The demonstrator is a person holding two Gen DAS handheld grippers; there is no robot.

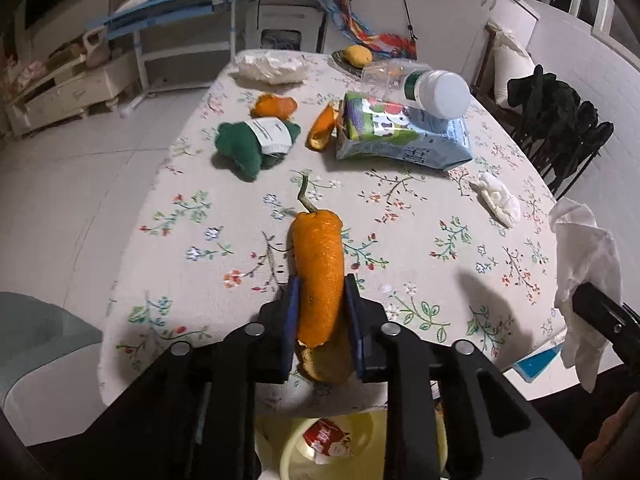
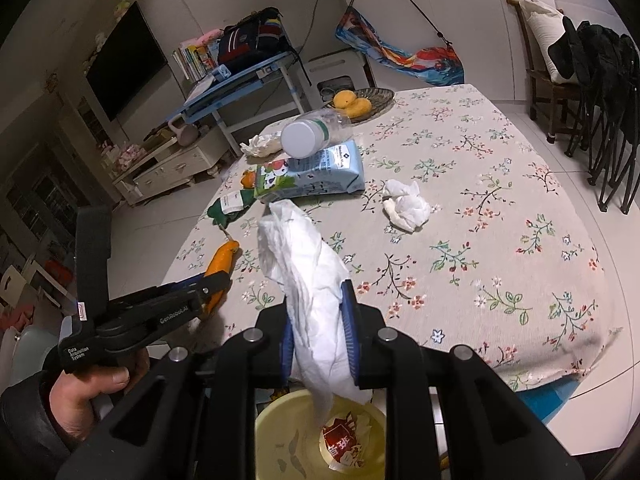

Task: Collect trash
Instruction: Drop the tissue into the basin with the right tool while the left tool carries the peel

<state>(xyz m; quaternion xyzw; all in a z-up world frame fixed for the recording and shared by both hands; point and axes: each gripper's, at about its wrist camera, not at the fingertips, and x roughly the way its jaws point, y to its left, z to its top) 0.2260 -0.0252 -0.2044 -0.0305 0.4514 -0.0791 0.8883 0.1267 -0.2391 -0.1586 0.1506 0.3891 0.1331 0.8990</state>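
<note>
Floral tabletop (image 2: pixel 500 184), near edge: left tongs (image 1: pixel 320 320) clamp orange peel (image 1: pixel 320 276), right tongs (image 2: pixel 318 334) clamp tissue (image 2: pixel 308 280). Next: release both over yellow bin (image 2: pixel 280 428).

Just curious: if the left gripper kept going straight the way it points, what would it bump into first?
Probably nothing soon. The left gripper, shut on the orange peel, points along bare tablecloth; beyond lie the green cloth and snack bag, though depth is unclear.

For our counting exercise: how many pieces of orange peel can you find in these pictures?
3. One long peel is clamped in the left tongs. Two lie on the table: one behind the green cloth, one beside the blue pack. Others may be hidden.
</note>
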